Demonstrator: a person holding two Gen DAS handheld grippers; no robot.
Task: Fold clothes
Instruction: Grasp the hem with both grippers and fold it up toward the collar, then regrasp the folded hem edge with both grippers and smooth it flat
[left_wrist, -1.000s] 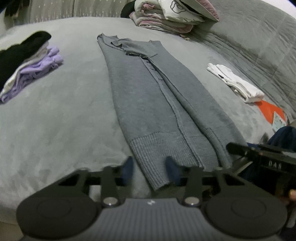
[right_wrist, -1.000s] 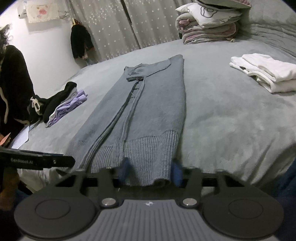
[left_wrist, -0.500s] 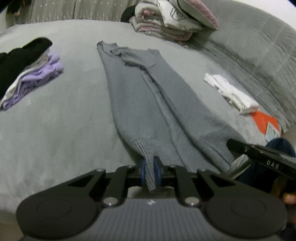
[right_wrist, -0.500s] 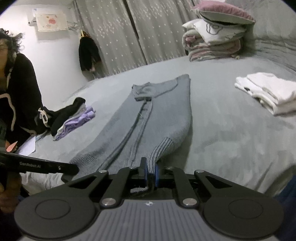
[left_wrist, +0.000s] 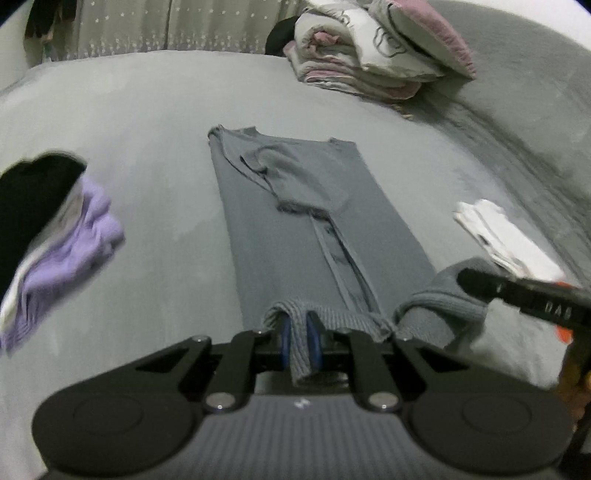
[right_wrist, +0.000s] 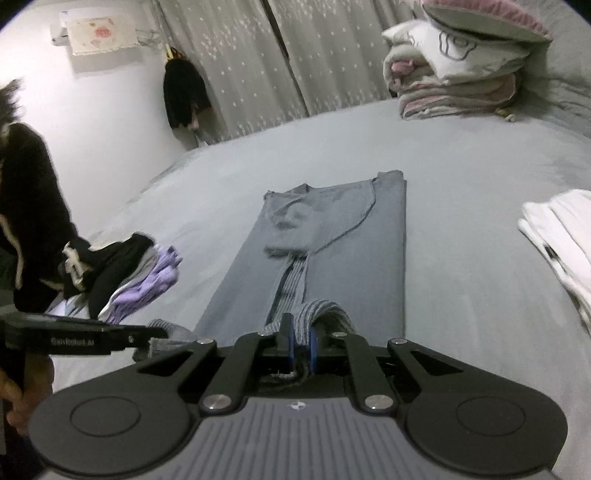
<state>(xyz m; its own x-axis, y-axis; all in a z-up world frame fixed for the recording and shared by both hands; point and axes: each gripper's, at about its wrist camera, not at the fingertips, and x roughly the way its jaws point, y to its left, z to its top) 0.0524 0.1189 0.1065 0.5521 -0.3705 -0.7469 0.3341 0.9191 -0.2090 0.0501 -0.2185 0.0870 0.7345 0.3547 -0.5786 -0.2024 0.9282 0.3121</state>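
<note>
A grey knit cardigan (left_wrist: 295, 221) lies lengthwise on the grey bed, sleeves folded in; it also shows in the right wrist view (right_wrist: 332, 240). My left gripper (left_wrist: 298, 334) is shut on the ribbed hem at its left corner and holds it lifted above the garment. My right gripper (right_wrist: 300, 341) is shut on the ribbed hem at the right corner, also lifted. The hem curls up between the two grippers. The right gripper's body (left_wrist: 524, 299) shows at the right of the left wrist view, and the left gripper's body (right_wrist: 81, 338) at the left of the right wrist view.
A folded black and purple pile (left_wrist: 48, 229) lies left of the cardigan. Folded white clothes (left_wrist: 506, 240) lie to the right. Stacked quilts and pillows (left_wrist: 373, 59) sit at the bed's far end. Curtains (right_wrist: 295, 55) and a person in black (right_wrist: 26, 221) are at the side.
Both grippers closed on the hem corners, lifted them, and carried the hem forward over the cardigan toward the collar. The visible flat length of the garment has shortened.
</note>
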